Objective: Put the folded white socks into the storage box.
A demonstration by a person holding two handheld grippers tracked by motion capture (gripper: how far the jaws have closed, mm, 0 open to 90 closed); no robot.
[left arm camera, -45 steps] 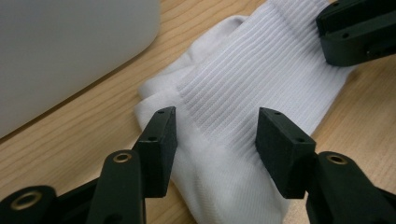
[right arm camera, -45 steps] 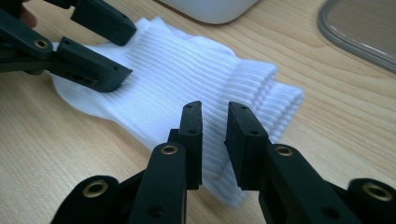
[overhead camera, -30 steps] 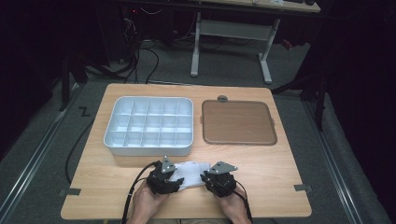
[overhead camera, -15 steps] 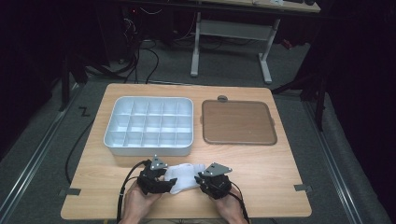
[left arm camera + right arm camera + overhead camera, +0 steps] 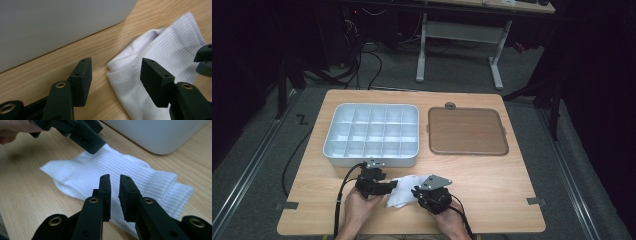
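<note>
Both hands drew back toward us. Our left gripper (image 5: 115, 72) has just spread, released, sock (image 5: 404, 190) between its jaws. Right gripper (image 5: 114, 186), narrowing above it, grips nothing. We judge folding underway; next, pinch an edge.

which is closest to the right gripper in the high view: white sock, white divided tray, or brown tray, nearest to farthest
From the right gripper:
1. white sock, right at its jaws, near the table's front edge.
2. white divided tray, behind and to the left.
3. brown tray, behind and to the right, farthest.
</note>
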